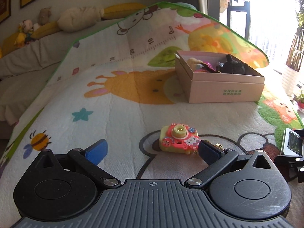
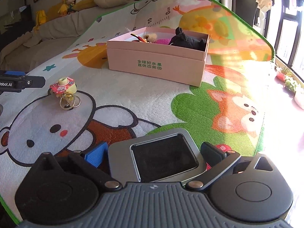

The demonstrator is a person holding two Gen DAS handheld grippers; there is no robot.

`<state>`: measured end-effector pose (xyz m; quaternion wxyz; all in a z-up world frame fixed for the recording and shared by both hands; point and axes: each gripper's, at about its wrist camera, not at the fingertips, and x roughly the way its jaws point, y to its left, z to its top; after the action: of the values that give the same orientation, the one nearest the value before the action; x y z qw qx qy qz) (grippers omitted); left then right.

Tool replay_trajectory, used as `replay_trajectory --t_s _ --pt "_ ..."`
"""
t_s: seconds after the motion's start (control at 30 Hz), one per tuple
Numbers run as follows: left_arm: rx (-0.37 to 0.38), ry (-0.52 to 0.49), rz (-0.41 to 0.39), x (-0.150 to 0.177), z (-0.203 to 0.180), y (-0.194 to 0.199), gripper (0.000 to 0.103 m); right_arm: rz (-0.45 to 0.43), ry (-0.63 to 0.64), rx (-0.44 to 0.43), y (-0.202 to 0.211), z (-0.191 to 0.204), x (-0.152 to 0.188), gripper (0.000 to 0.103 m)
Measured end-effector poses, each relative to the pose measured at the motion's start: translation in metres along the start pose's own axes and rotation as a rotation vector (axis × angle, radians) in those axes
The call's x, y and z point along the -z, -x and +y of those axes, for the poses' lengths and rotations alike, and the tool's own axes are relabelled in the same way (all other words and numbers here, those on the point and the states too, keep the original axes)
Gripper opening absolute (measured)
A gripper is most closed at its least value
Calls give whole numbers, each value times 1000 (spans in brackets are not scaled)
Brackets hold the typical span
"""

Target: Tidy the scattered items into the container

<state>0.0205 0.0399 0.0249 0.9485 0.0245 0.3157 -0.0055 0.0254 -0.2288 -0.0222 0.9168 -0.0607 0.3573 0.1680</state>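
The flat silver metal tin with a dark window is gripped by the right tool; the left tool is spread wide before the pink-and-yellow toy camera keychain.

Left gripper, right gripper: grey ribbed body, black round hubs, black linkage arms, silver pivot screws. Fingers padded blue left, dark right. White "Robot.AI" lettering seen.

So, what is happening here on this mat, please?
A person is tidying small things into the pink box, which already holds a black plush toy. The right gripper has its fingers around a silver tin. The left gripper is open, just short of the toy camera keychain that lies on the mat.
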Motion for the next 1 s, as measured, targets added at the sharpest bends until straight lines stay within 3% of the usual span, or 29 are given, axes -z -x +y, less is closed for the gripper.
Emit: replay_trajectory --t_s 0.3,0.37,0.43,0.57,0.83,0.9,1.0 --pt "36 49 52 -19 -13 -46 103 0 0 4 1 0 0 103" --pt "26 25 72 -18 -18 -50 103 -1 0 4 1 0 0 103" --pt "61 -34 88 -12 -26 -48 103 -1 -1 3 1 0 0 103" --pt "4 -144 73 0 -36 -36 103 -1 -1 3 1 1 0 103" --pt "-107 -145 100 17 10 -9 103 -1 -1 4 0 1 0 103" --pt "-79 -119 108 15 20 -7 103 -1 -1 4 0 1 0 103" --pt "87 -39 85 8 27 -3 103 -1 -1 4 0 1 0 103"
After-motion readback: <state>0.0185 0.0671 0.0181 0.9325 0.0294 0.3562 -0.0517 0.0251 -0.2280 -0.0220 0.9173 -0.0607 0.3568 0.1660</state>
